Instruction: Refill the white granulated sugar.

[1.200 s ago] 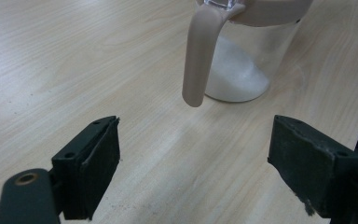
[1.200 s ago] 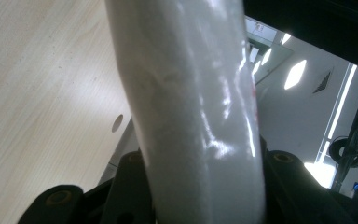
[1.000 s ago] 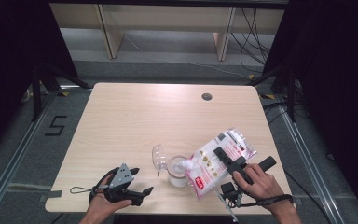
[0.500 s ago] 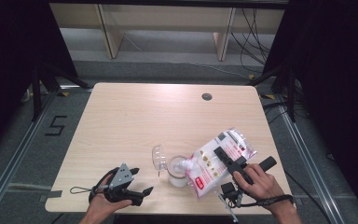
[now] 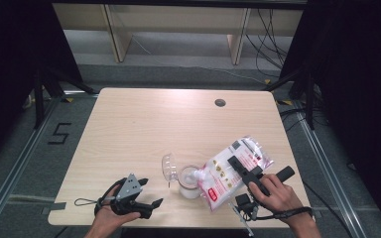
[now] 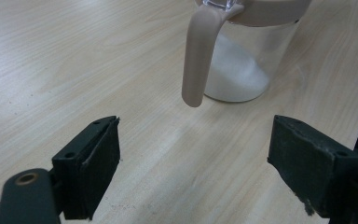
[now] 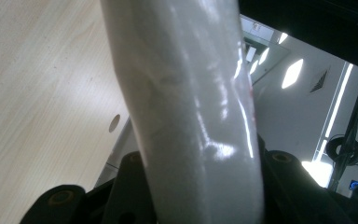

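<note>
Pouring looks like the job in hand; the right gripper point(image 5: 242, 170) squeezes a plastic bag point(image 5: 230, 171) of white powder, its jaws pressed on both sides of the bag, as the right gripper view shows up close point(image 7: 191, 121); the bag is tipped, its long side running from the upper right down to the lower left, and its low corner sits right over the open mouth of a clear jar point(image 5: 189, 181); the jar stands on the wooden table point(image 5: 178, 119) near the front edge, between the two hands; its clear lid point(image 5: 168, 167) is flipped up on the far left side; some white powder already lies in the bottom of the jar point(image 6: 242, 70), and there is room for more; the left gripper point(image 5: 149, 196) rests low at the front left, its jaws wide apart and holding nothing; in the left gripper view the jar's tan handle point(image 6: 198, 56) hangs just ahead of those jaws, a little to the right; so the left gripper is the one near enough to steady the jar, while the right one must keep the bag's low corner over the jar mouth, or powder may spill onto the table.
</note>
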Demonstrator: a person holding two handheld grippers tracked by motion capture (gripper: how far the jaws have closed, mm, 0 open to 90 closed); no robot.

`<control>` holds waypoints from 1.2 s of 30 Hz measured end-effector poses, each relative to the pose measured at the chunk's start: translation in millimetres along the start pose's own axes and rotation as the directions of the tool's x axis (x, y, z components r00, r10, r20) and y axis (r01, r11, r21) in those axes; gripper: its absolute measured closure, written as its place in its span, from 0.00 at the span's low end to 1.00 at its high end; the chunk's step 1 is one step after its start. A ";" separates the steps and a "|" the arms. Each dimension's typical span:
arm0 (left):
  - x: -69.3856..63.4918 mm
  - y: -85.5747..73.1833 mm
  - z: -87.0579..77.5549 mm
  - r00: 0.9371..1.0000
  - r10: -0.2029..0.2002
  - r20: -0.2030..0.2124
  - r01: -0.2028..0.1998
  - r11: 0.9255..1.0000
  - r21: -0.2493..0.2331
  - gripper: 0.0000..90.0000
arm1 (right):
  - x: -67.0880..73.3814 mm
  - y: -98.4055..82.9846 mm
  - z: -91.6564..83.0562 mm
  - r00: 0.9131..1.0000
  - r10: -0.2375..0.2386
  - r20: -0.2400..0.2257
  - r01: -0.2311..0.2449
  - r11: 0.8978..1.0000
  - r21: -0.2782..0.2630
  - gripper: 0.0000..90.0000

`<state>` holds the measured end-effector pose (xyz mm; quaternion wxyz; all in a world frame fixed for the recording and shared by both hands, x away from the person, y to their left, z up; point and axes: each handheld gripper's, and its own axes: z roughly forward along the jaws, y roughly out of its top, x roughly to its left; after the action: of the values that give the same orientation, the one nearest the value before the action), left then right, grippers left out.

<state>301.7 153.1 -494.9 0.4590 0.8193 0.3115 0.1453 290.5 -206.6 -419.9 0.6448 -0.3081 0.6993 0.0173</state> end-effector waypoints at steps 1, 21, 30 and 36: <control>0.0 0.1 0.0 1.000 0.000 0.000 0.000 1.000 0.000 0.18 | 0.1 -0.2 0.1 1.000 0.001 0.005 -0.001 1.000 -0.003 0.75; -0.5 0.1 -0.1 1.000 -0.008 0.003 0.008 1.000 -0.003 0.18 | -0.3 -0.8 -0.7 1.000 0.008 0.007 -0.008 1.000 0.000 0.76; -0.1 0.1 -0.1 1.000 -0.003 0.001 0.003 1.000 0.001 0.18 | -0.3 -0.9 -0.6 1.000 0.007 0.005 -0.007 1.000 0.000 0.76; -0.1 0.3 -0.3 1.000 -0.004 0.004 0.004 1.000 -0.001 0.18 | -0.5 -1.3 -1.0 1.000 0.010 0.006 -0.010 1.000 0.001 0.76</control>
<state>301.5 153.1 -494.5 0.4605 0.8186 0.3121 0.1430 290.2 -207.9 -418.8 0.6469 -0.3041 0.6990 0.0211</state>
